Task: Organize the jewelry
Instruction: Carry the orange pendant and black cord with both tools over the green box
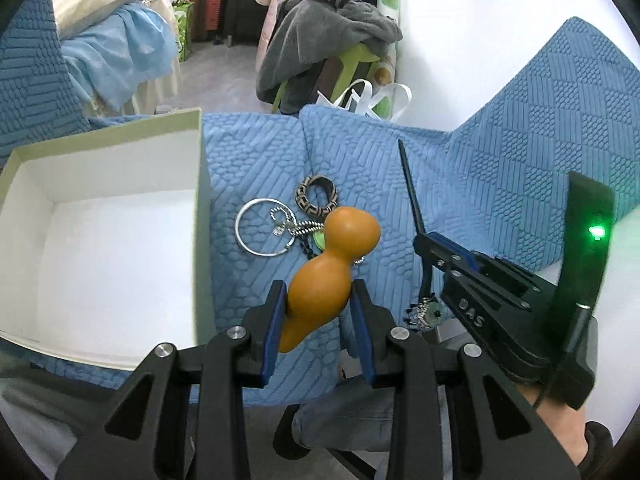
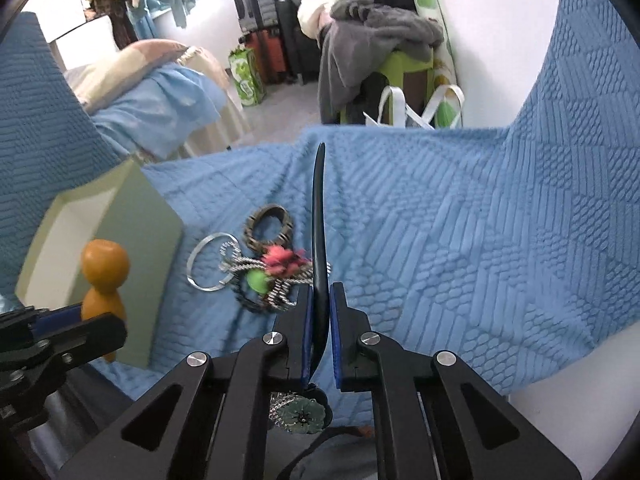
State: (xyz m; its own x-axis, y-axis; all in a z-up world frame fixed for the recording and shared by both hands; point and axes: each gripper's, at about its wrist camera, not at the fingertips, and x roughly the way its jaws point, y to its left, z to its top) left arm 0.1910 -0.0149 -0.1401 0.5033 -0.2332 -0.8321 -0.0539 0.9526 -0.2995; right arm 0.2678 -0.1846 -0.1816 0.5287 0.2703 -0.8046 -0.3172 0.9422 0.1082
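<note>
Both hand-held grippers [image 1: 318, 312] [image 2: 319, 332] loaded beside box rim [image 1: 200, 184].

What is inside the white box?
The box shows only bare white floor and walls. Its near corner is cut off by the left gripper holding the gourd.

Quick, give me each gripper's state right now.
Left gripper: shut on the orange gourd.
Right gripper: shut on the black hair stick.
</note>
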